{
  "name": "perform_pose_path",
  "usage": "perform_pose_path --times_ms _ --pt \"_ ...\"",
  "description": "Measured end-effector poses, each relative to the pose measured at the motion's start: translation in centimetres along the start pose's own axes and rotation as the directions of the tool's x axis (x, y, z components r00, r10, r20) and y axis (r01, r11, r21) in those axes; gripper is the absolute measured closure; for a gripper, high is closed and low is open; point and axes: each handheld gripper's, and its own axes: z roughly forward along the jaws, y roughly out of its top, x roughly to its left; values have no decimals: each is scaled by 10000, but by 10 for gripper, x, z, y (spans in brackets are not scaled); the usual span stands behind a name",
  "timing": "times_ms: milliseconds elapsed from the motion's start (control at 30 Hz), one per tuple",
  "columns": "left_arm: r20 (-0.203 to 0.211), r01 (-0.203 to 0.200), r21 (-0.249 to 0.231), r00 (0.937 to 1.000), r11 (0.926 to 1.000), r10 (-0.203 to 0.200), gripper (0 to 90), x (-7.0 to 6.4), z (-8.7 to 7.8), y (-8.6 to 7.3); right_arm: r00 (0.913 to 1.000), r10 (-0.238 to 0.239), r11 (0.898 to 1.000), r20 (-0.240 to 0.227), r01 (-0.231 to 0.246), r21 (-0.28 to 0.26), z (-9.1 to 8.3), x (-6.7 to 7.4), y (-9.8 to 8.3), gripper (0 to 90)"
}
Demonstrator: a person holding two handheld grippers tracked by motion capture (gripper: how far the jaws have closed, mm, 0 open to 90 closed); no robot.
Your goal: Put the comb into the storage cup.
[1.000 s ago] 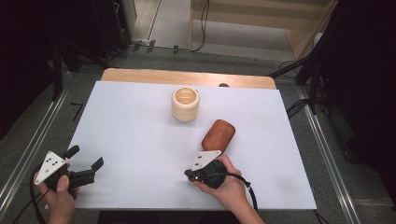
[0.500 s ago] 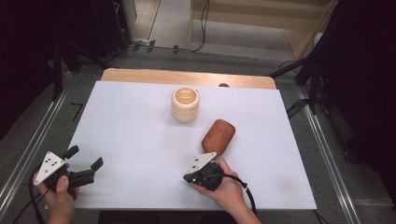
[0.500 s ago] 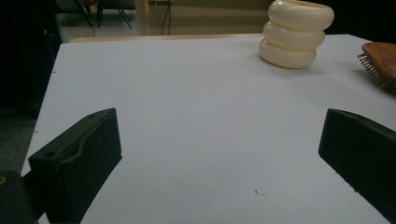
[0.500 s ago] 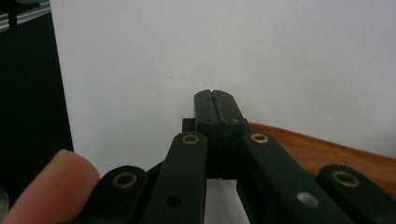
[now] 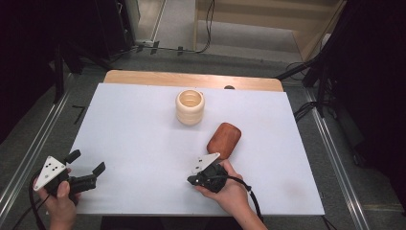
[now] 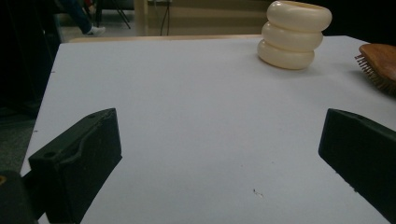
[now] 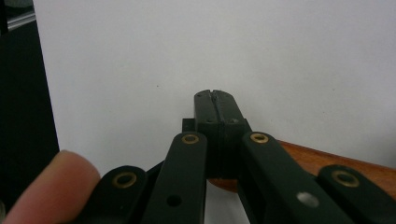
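Note:
A brown wooden brush [image 5: 224, 140] lies bristles down right of the white table's middle, and its bristled edge [image 6: 379, 65] shows at the right of the left gripper view. A cream ringed cup [image 5: 190, 107] stands upright behind it, also seen far ahead [image 6: 294, 35]. My right gripper [image 5: 190, 180] is just in front of the brush, pointing left, jaws pressed together [image 7: 215, 95] with nothing seen between them; brown wood [image 7: 327, 161] shows beneath and to the right of them. My left gripper [image 5: 88, 161] rests near the front left corner, jaws wide apart [image 6: 219, 154] over bare table.
The white tabletop [image 5: 143, 143] has a wooden strip [image 5: 191, 79] along its far edge. Metal rails [image 5: 28, 158] run along both sides. Cables and dark equipment lie on the floor beyond the table.
The right hand and its gripper have shifted slightly left in front of the brush. The left gripper has hardly moved.

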Motion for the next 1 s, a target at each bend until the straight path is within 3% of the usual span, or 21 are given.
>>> perform_pose_path --times_ms 167,300,500,1000 --pt "-43 -31 22 10000 10000 31 0 0 0 0 9995 239 9996 -188 -236 179 0 -4 1 883" --pt "-37 30 -19 10000 10000 -30 0 0 0 0 9996 145 9959 223 -165 888 2 -4 -2 883" --pt "-10 -30 14 10000 10000 30 0 0 1 0 9978 664 9960 22 -664 605 -13 -7 -28 883" --pt "-31 -87 44 10000 10000 87 0 -1 1 0 9843 1531 9851 879 -1590 649 -55 -26 -75 883"
